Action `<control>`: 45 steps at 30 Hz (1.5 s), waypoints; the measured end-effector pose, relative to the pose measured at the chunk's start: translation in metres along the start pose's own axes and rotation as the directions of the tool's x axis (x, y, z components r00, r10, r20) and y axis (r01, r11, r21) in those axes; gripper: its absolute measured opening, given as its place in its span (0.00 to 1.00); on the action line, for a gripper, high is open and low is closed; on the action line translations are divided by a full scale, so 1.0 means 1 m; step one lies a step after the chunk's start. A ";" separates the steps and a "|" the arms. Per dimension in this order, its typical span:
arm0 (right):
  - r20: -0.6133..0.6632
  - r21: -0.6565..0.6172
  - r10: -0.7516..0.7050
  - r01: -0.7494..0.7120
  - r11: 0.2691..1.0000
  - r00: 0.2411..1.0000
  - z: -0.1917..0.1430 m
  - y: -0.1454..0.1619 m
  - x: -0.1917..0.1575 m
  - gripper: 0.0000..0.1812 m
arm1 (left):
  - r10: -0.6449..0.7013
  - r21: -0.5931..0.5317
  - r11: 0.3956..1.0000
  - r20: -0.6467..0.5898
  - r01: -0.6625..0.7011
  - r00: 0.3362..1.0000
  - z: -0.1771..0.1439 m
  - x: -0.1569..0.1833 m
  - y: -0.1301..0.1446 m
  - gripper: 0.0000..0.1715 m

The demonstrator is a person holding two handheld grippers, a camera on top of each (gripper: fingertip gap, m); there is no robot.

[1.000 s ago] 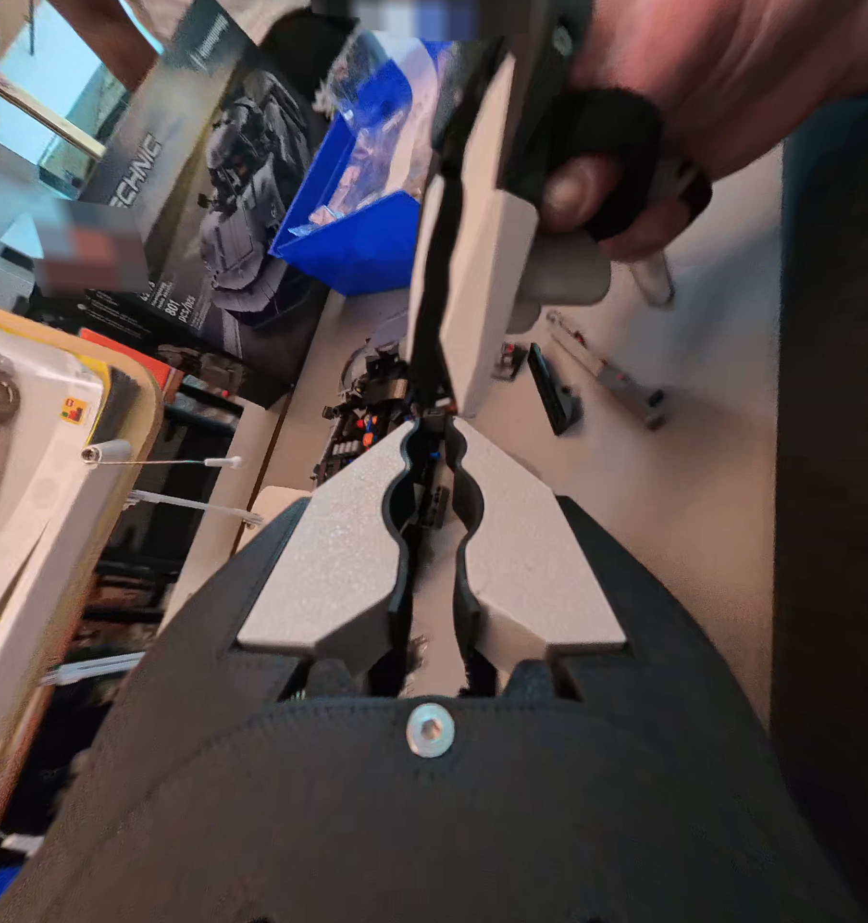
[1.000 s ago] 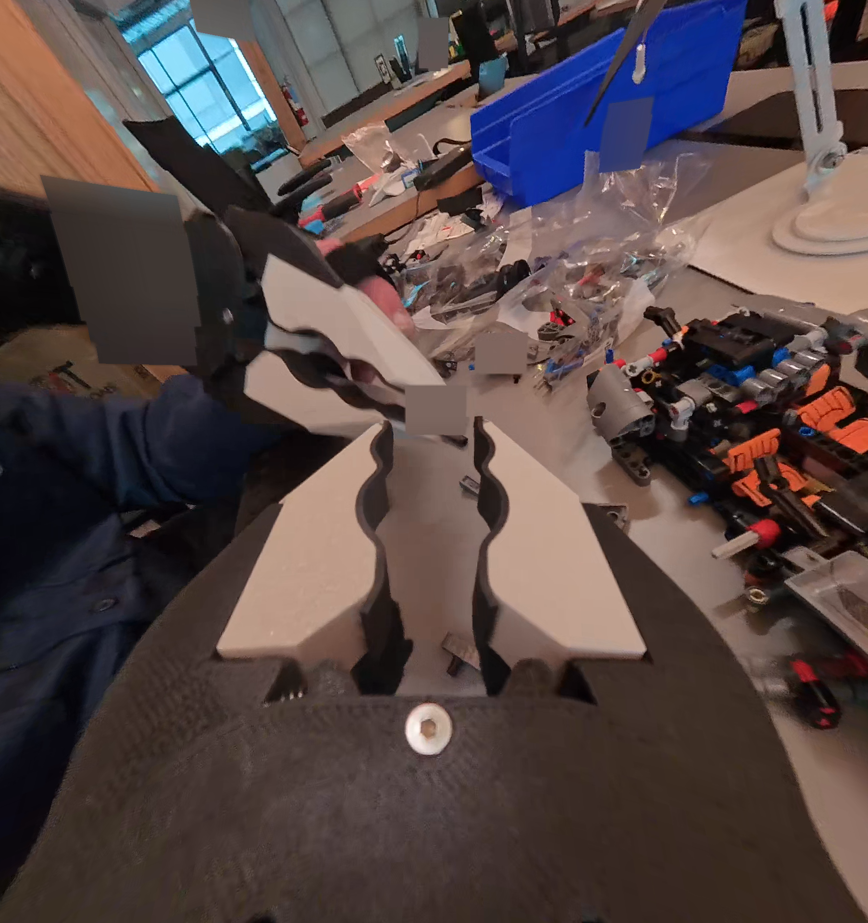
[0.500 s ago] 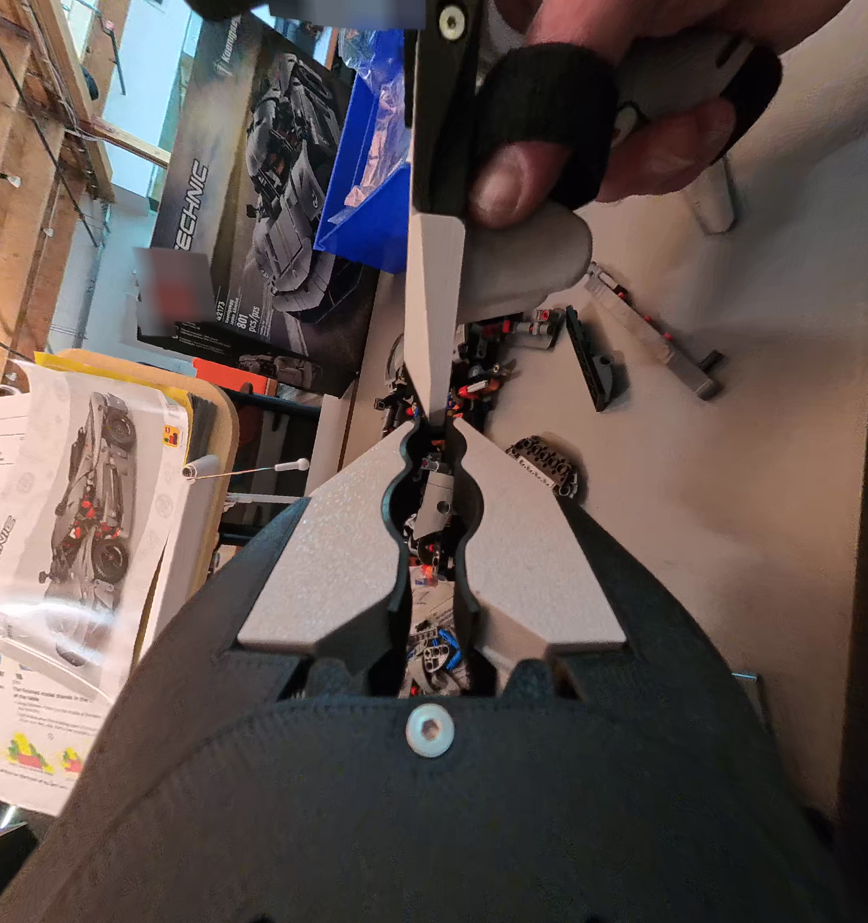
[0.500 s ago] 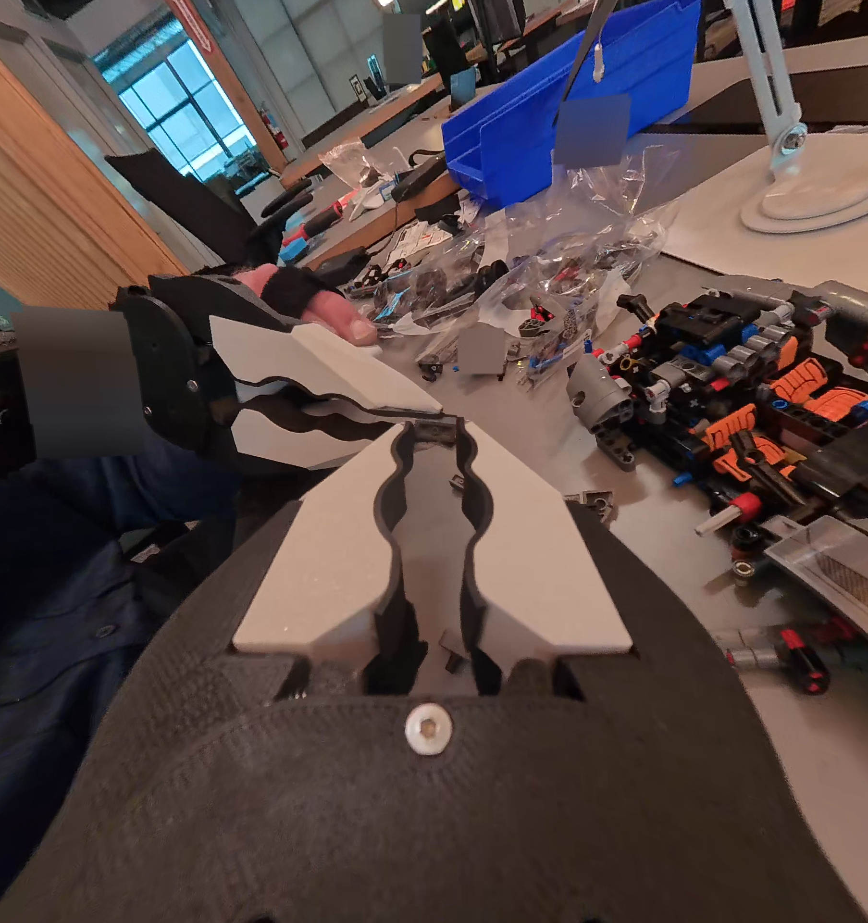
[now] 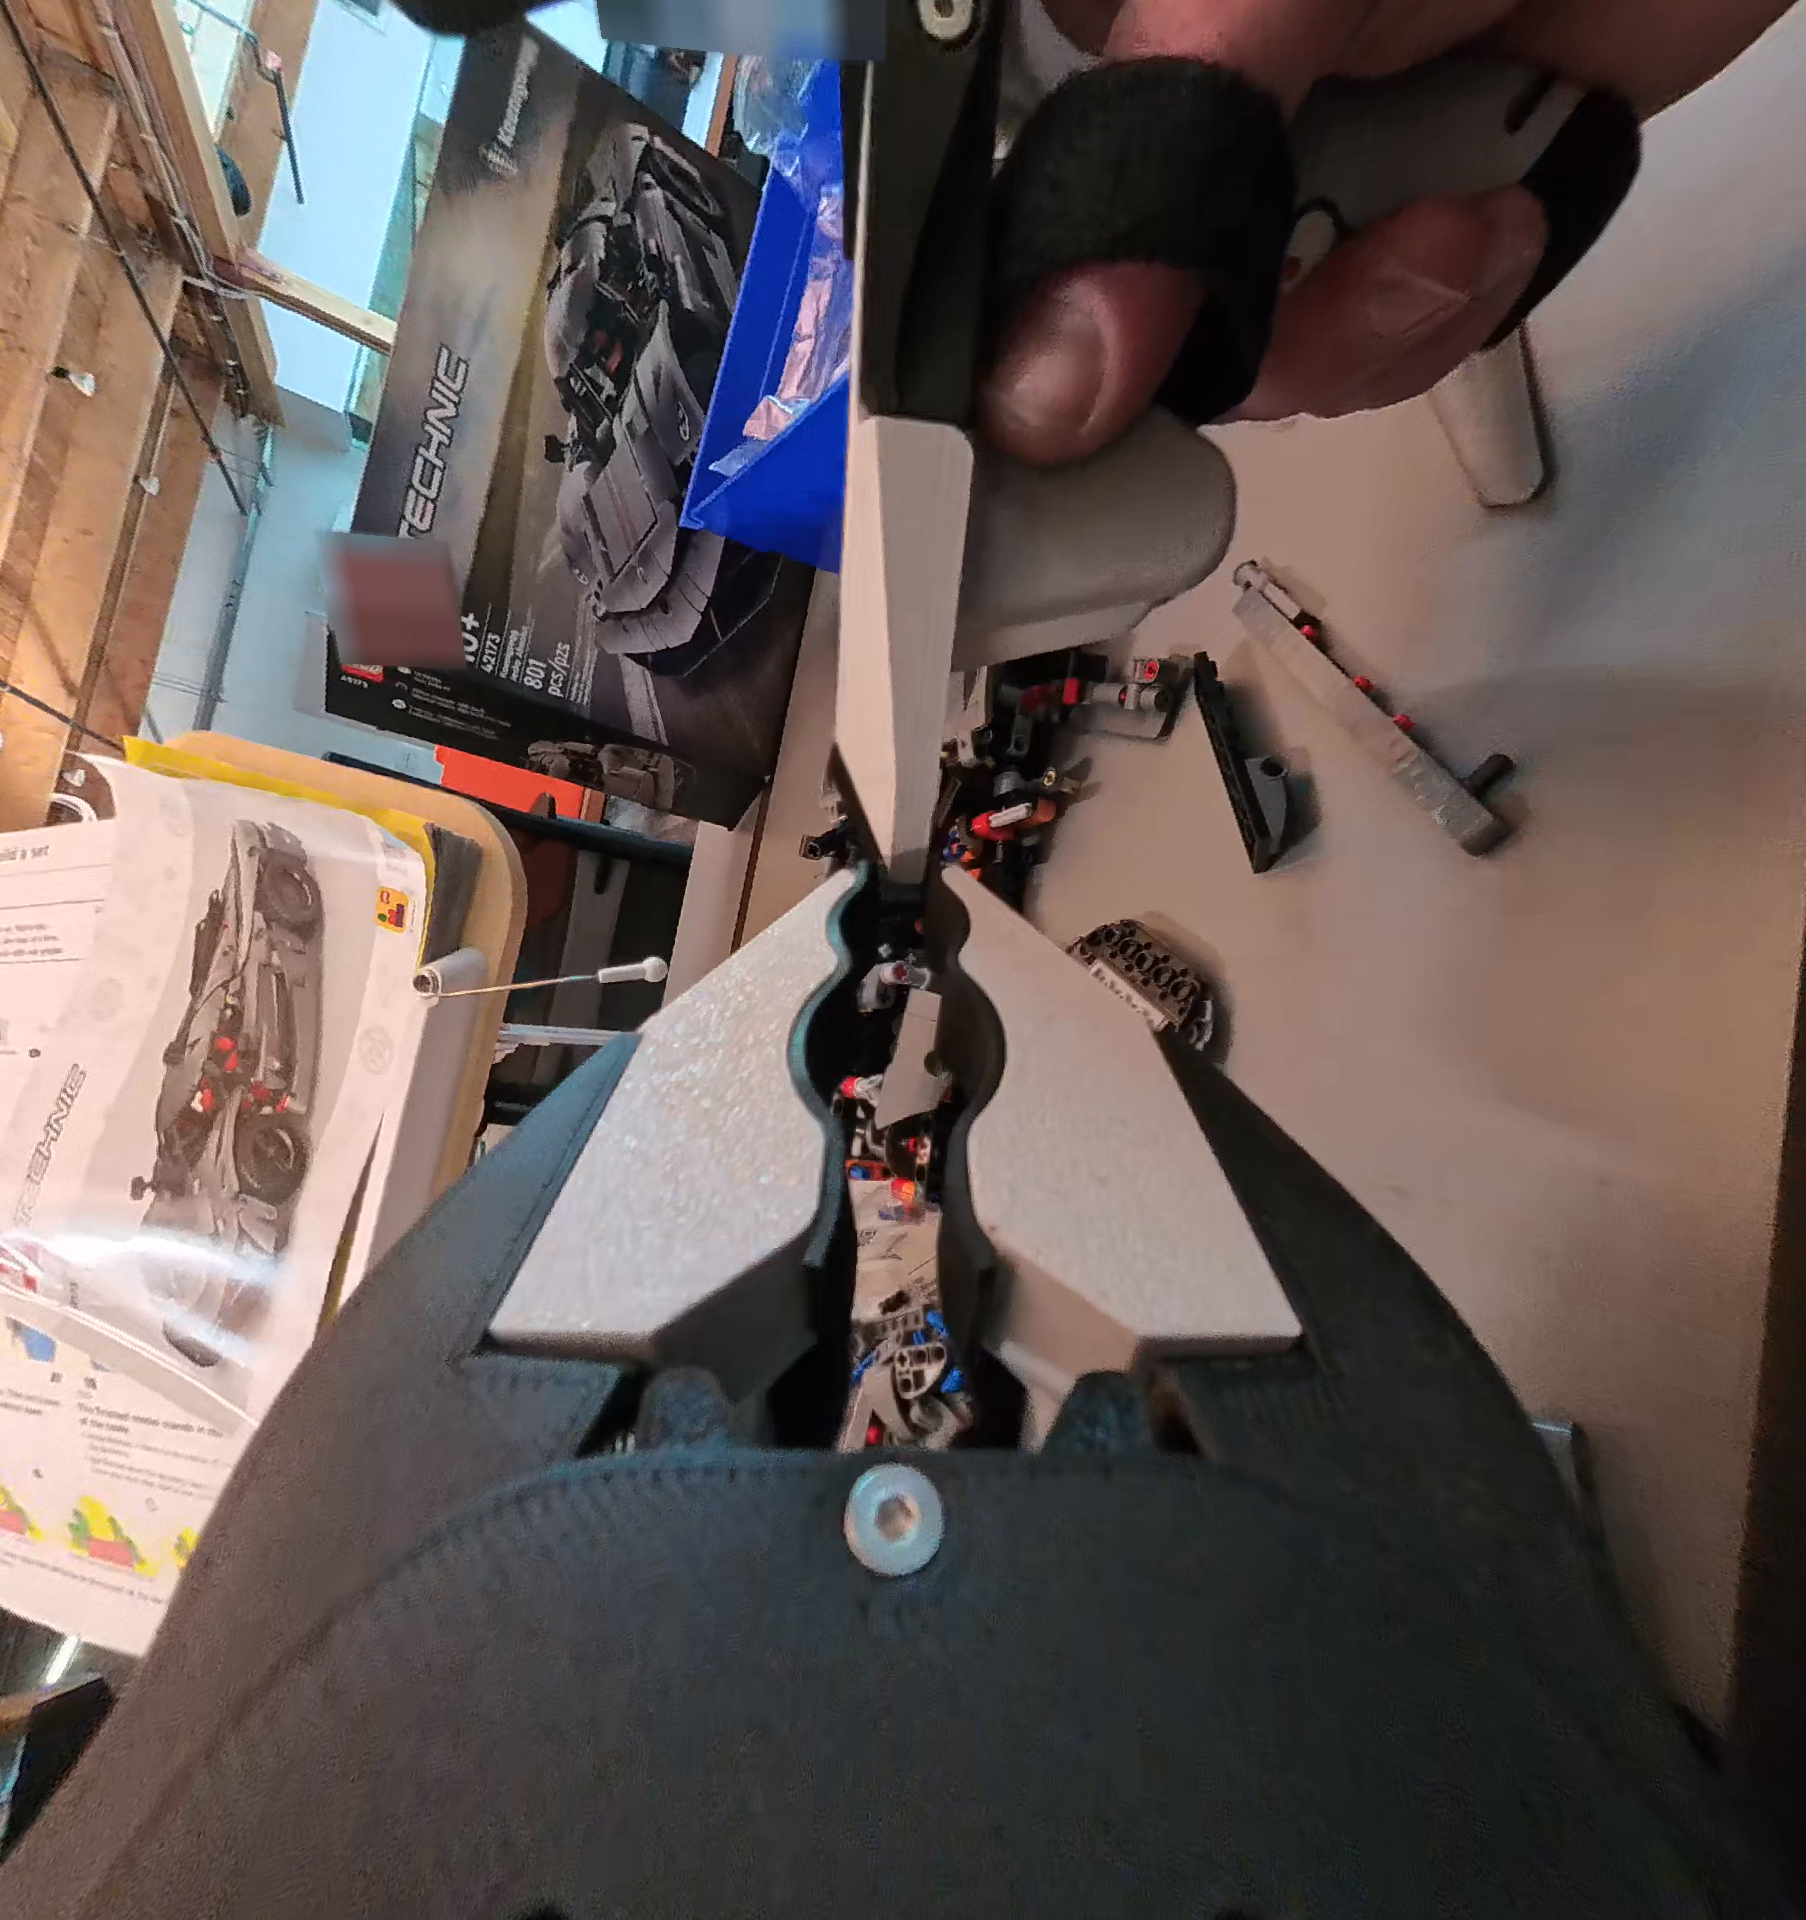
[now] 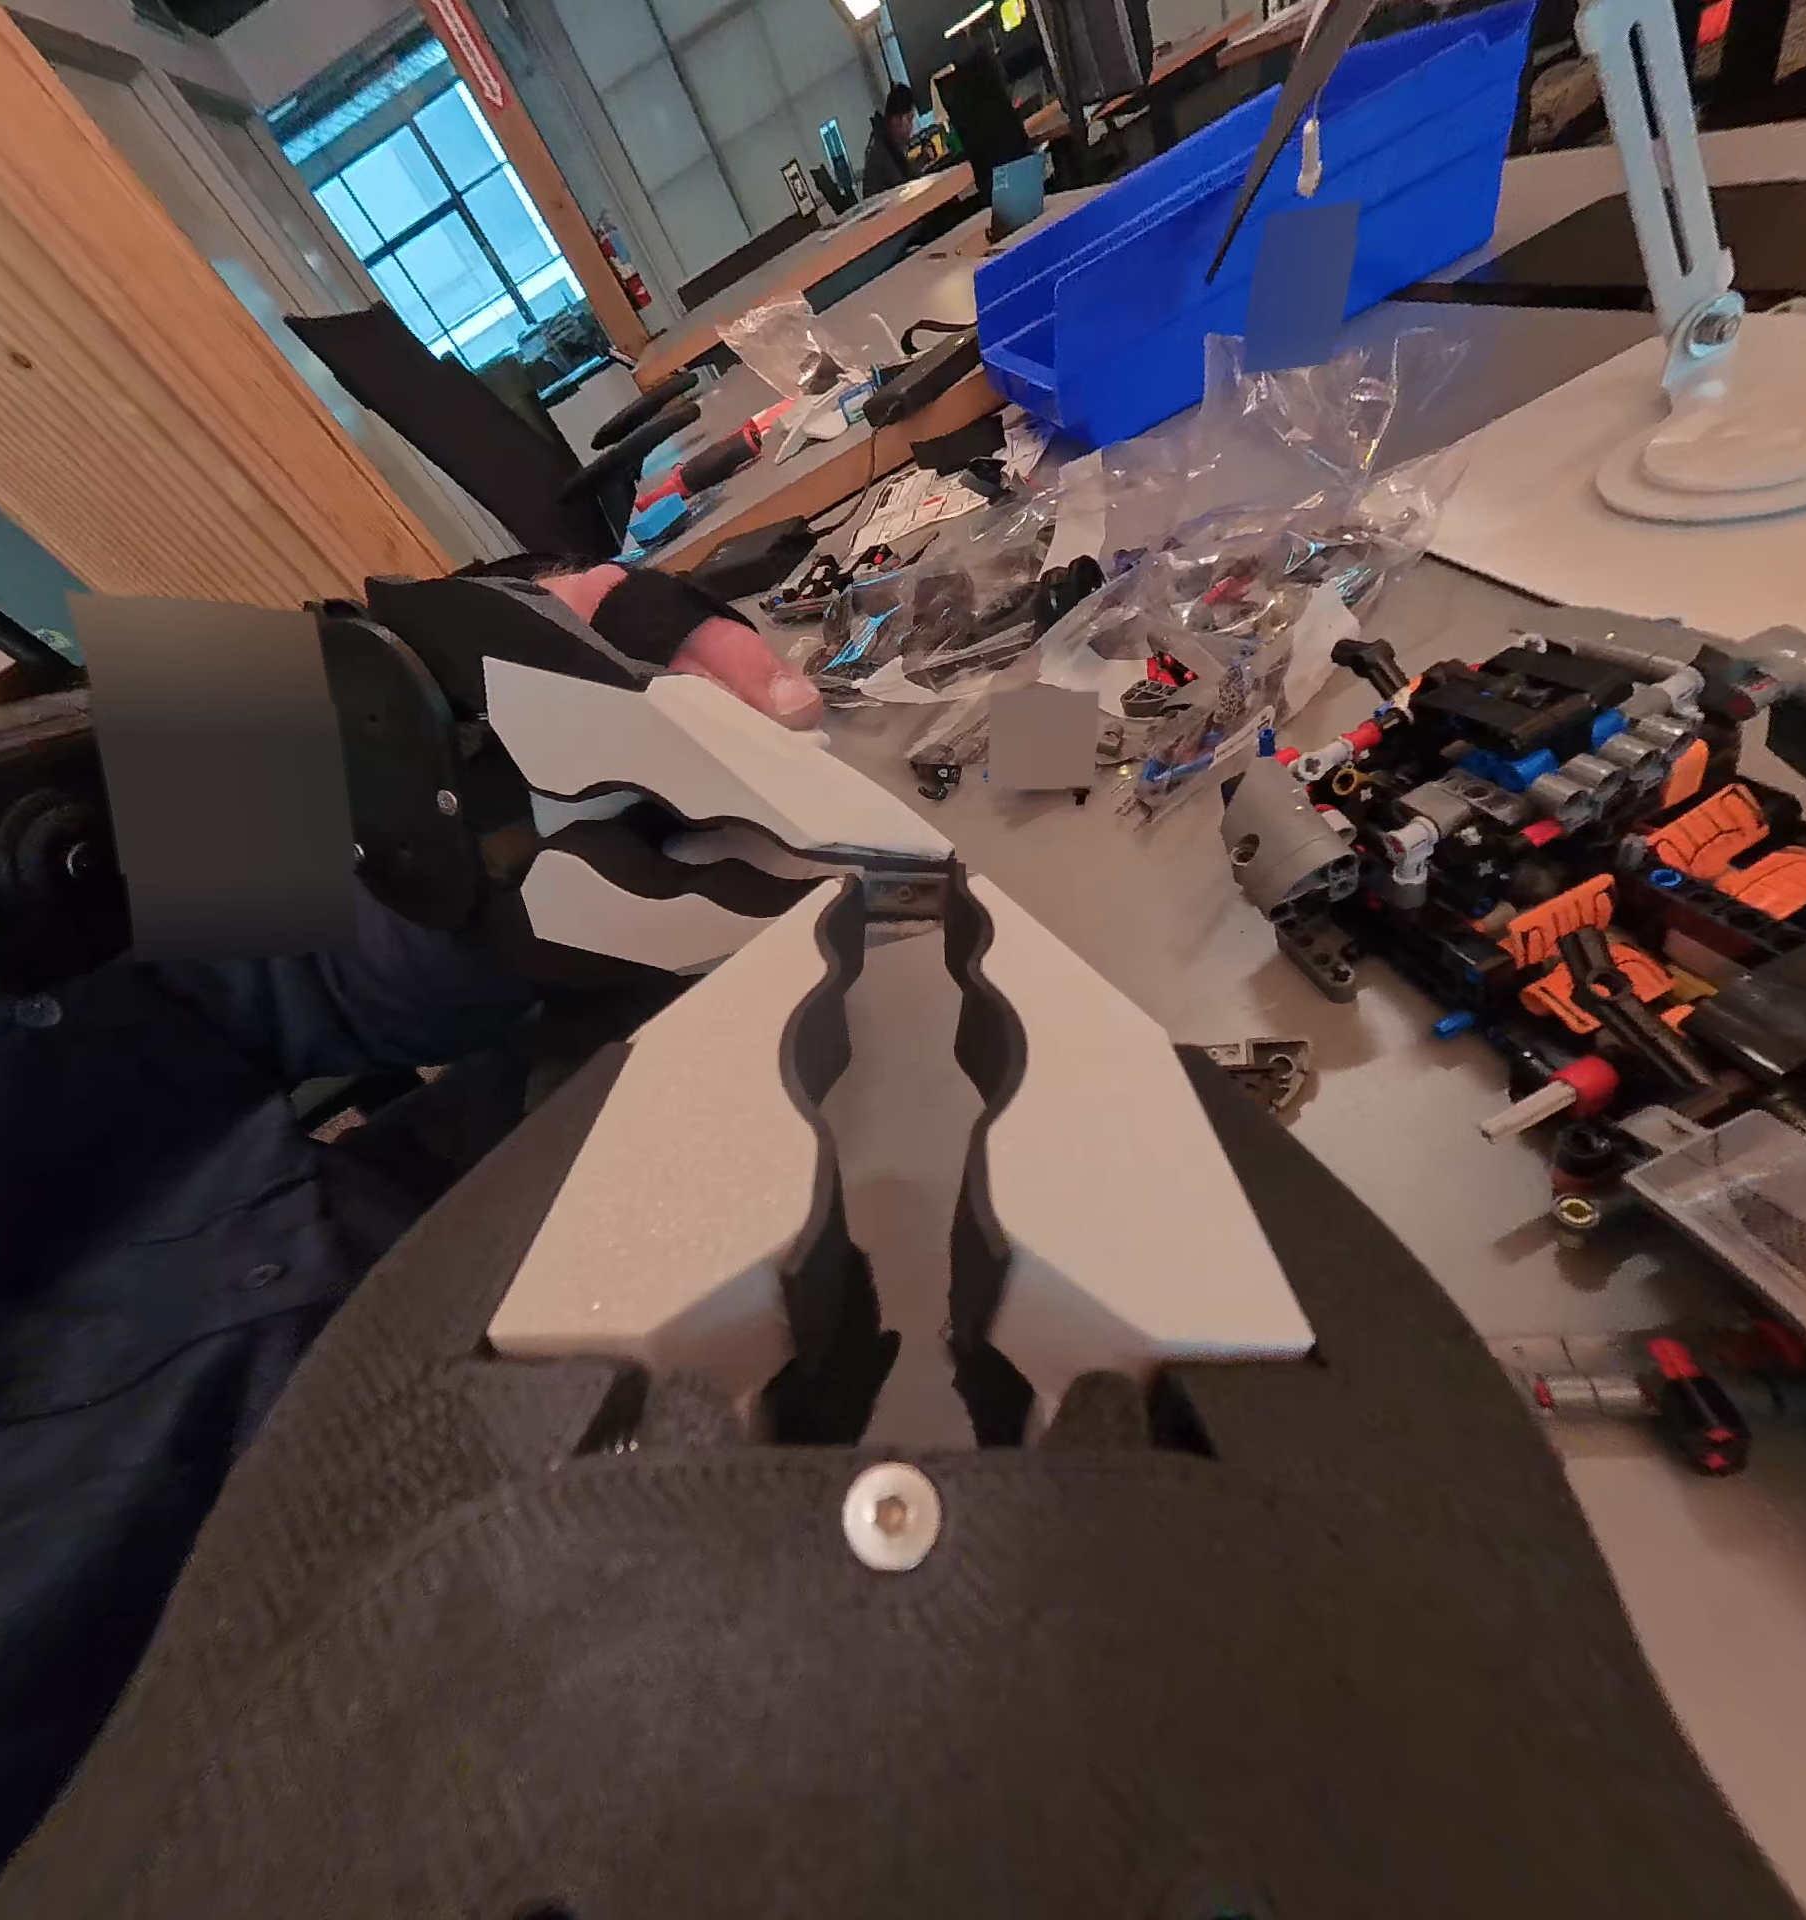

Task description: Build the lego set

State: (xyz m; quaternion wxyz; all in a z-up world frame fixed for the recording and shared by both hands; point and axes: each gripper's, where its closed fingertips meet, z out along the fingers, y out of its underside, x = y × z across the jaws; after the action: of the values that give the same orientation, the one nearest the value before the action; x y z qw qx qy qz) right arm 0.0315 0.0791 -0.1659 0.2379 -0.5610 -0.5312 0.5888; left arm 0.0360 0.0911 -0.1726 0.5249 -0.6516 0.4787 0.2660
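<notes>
A small dark lego piece (image 6: 904,891) is pinched at the tips of both grippers, above the near edge of the grey table (image 6: 1138,935). In the right wrist view the right gripper (image 6: 904,894) is seen narrowly open, its tips closed on the ends of the piece. The left gripper (image 6: 920,854) comes from the left side, nearly shut on the same piece. The long axis of the piece is seen to lie across the right fingers (its exact shape cannot be told). Free table is left just beyond the tips. Farther right the half-built car model (image 6: 1585,831) lies, and behind it clear bags (image 6: 1138,592) and a blue bin (image 6: 1242,270). Only in the left wrist view (image 5: 904,894) are the set box (image 5: 577,436) and the instruction sheet (image 5: 161,1122) shown.
</notes>
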 end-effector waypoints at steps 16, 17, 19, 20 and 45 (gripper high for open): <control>0.015 -0.140 0.018 -0.015 0.990 1.000 -0.005 0.028 0.006 0.07 | -0.172 0.080 0.981 -0.087 0.179 0.981 -0.020 -0.011 0.015 0.03; 0.002 -0.180 0.004 -0.003 0.984 1.000 -0.003 0.035 0.007 0.08 | -0.172 0.083 0.980 -0.090 0.180 0.981 -0.020 -0.011 0.016 0.03; -0.013 -0.245 0.005 -0.008 0.970 1.000 0.003 0.046 0.009 0.11 | -0.182 0.061 0.980 -0.103 0.189 0.978 -0.016 -0.008 0.020 0.03; -0.015 -0.235 -0.002 -0.002 0.972 1.000 0.005 0.044 0.009 0.12 | -0.164 0.052 0.984 -0.093 0.169 0.982 -0.015 -0.008 0.021 0.03; 0.068 -0.037 0.128 -0.126 0.991 0.989 0.008 0.011 0.001 0.08 | 0.019 0.010 1.000 -0.055 -0.018 0.998 0.000 0.011 0.004 0.03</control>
State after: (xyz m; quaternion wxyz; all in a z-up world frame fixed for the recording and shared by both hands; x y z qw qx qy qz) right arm 0.0280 0.0733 -0.1777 0.1719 -0.5762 -0.5119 0.6135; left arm 0.0370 0.0872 -0.1833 0.5121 -0.6517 0.5004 0.2504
